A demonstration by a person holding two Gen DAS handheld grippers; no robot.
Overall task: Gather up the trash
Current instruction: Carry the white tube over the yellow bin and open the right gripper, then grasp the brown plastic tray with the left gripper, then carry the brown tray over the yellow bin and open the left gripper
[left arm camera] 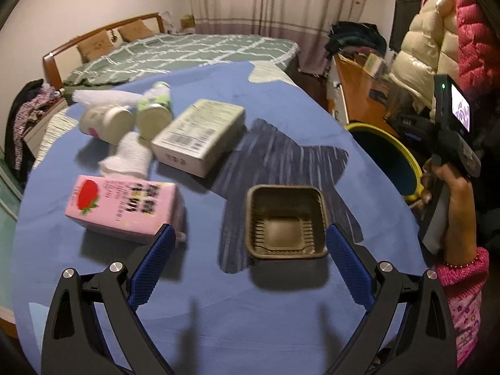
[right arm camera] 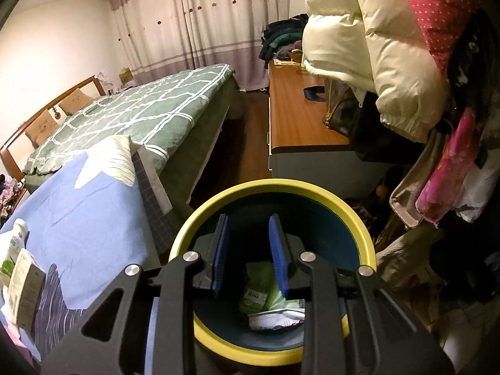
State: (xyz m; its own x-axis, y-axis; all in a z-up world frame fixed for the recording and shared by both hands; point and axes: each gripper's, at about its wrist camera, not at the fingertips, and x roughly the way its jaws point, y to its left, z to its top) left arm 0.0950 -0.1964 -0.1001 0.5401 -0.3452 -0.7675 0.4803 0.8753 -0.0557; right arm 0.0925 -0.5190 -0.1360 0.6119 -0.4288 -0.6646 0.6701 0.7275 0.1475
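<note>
My left gripper [left arm camera: 250, 228] stands wide open low over the blue bedspread [left arm camera: 193, 284]. A brown plastic tray [left arm camera: 286, 222] lies empty between its fingers, close to the right pad and untouched. A pink strawberry carton [left arm camera: 125, 207] lies just beyond the left finger. Farther back are a white box [left arm camera: 200, 136], crumpled tissue [left arm camera: 128, 156] and two lying bottles [left arm camera: 107, 120] [left arm camera: 154, 109]. My right gripper [right arm camera: 249, 222] hangs open over the yellow-rimmed bin [right arm camera: 272, 185] with nothing between its pads. A green wrapper [right arm camera: 261, 284] and a white packet [right arm camera: 275, 315] lie inside the bin.
The bin [left arm camera: 387, 159] stands off the bed's right edge, beside a hand in a pink sleeve [left arm camera: 459, 193]. A wooden desk [right arm camera: 297, 118] and hanging jackets [right arm camera: 390, 47] crowd the right side. A second bed with a green quilt [right arm camera: 150, 109] lies behind.
</note>
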